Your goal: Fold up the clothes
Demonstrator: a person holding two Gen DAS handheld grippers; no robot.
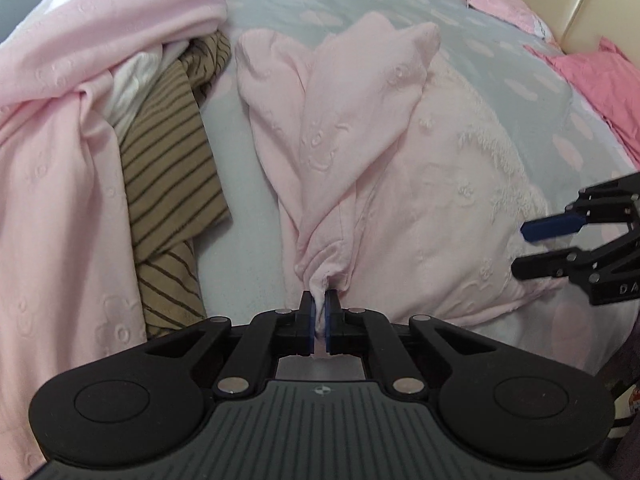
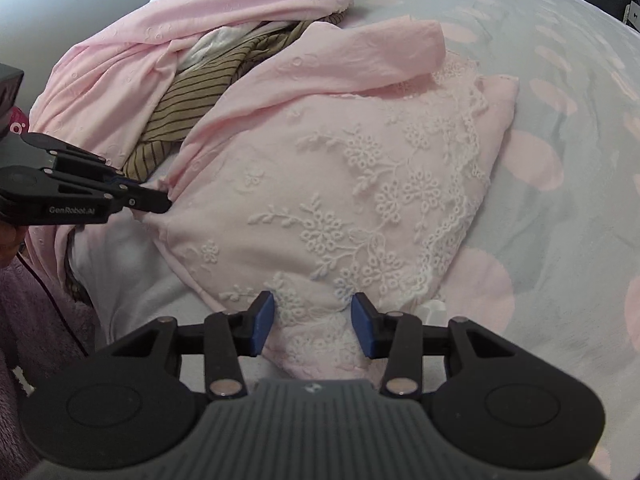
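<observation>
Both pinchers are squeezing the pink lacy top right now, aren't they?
Only the left gripper is squeezing the pink lacy top. The right wrist view shows the right gripper open, jaws apart over the top's near edge.

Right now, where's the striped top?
In the left wrist view the striped top lies left of centre on the bed, half under the pink pile, left of the lace garment the left claw pinches.
</observation>
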